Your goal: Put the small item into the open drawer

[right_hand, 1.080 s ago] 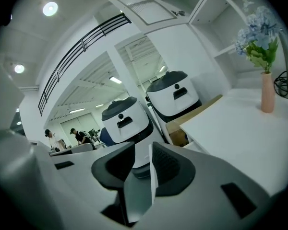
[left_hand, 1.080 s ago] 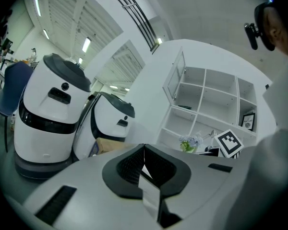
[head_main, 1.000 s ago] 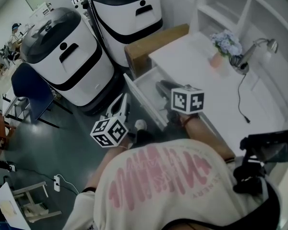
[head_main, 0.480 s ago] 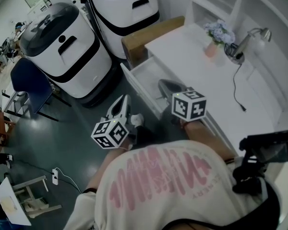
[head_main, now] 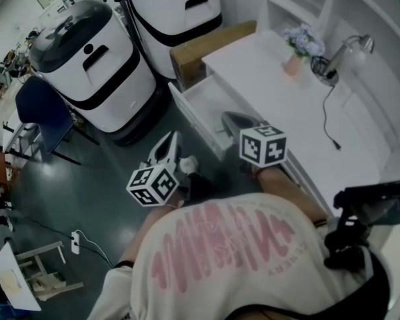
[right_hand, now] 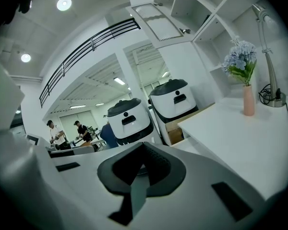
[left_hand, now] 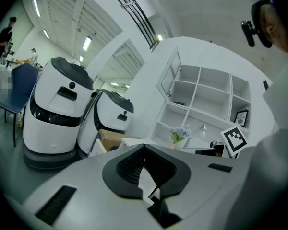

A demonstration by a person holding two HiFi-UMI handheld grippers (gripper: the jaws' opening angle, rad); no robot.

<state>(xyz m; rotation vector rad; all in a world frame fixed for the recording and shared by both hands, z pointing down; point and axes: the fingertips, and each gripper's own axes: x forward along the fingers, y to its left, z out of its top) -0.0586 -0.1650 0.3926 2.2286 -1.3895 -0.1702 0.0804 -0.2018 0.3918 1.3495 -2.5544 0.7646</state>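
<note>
Open drawer (head_main: pixel 199 102) under the white desk (head_main: pixel 273 92). My right gripper (head_main: pixel 228 120) hangs over the drawer's near end, jaws shut on nothing. My left gripper (head_main: pixel 168 142) is above the floor, jaws together and empty. I see the small item nowhere, so I cannot confirm placement.

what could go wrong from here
The right gripper has its jaws shut with nothing visible between them, so the small item may not be in hand to go into the open drawer. That drawer juts out close to the left gripper; a careless swing might knock its front.
</note>
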